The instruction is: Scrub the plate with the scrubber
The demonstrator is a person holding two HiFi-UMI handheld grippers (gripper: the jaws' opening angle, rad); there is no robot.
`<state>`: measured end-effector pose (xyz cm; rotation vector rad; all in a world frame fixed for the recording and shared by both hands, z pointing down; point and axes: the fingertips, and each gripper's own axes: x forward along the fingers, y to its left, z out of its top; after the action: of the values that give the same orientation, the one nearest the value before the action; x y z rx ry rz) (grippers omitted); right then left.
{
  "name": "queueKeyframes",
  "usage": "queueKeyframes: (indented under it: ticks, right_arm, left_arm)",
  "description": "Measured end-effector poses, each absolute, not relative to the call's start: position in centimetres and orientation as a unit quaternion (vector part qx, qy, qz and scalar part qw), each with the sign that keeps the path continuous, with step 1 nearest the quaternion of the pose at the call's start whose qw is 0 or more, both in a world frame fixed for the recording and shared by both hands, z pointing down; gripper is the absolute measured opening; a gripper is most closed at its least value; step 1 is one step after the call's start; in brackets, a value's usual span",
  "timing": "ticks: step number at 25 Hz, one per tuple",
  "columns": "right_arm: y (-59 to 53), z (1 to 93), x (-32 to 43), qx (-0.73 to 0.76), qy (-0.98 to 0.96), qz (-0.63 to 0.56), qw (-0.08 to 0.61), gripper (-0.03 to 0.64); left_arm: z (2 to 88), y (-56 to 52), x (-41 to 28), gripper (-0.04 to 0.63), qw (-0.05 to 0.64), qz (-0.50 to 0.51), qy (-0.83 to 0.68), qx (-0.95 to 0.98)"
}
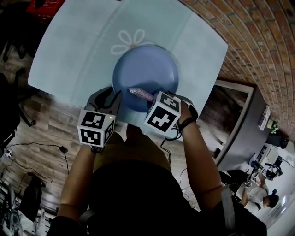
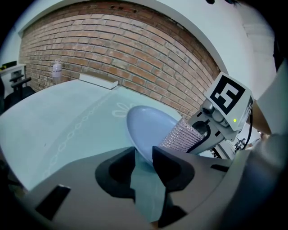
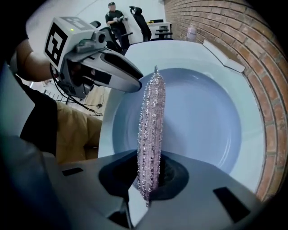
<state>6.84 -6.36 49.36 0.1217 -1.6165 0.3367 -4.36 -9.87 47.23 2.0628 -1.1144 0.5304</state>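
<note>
A blue plate (image 1: 146,69) lies on the pale tablecloth (image 1: 83,46), near its front edge. My left gripper (image 1: 113,97) reaches the plate's near-left rim; in the left gripper view that rim (image 2: 140,152) sits between the two dark jaws, which close on it. At the plate's near edge my right gripper (image 1: 153,97) is shut on a pink glittery scrubber (image 3: 152,117). The scrubber (image 1: 140,93) stands edge-on over the plate's inner surface (image 3: 198,121). The left gripper's grey body (image 3: 112,67) points in from the left, close to the scrubber's tip.
A brick wall (image 2: 135,49) runs along the table's far side, with a white bottle (image 2: 56,69) and a flat white box (image 2: 98,81) beside it. The cloth has a flower outline (image 1: 131,39) just beyond the plate. A person (image 3: 113,13) and office chairs stand far behind.
</note>
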Motion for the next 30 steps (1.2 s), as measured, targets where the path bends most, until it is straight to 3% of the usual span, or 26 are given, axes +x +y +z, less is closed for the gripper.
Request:
queueKeyframes:
  ticks: [12,17,22,30]
  right_arm:
    - [-9.5,49.5,3.8,0.158,-0.769,0.165,0.597,0.083]
    - [-13.0,49.3,5.7,0.247,-0.756,0.153,0.587,0.083]
    - [-12.9,49.2,5.6,0.24,-0.756,0.132,0.595,0.083]
    - [-12.7,46.3,4.7,0.275,-0.791,0.155,0.524,0.083]
  left_arm:
    - [47.2,-9.9,-4.5,0.129,0.355,0.209,-0.433,0.802]
    - [47.2,-10.0,-4.4,0.129,0.348,0.218,-0.433,0.802]
    - [47.2,-9.9,-4.2,0.129,0.342,0.223,-0.431,0.805]
    - [43.8,-10.5,-6.4,0.133,0.286,0.237,-0.457,0.808]
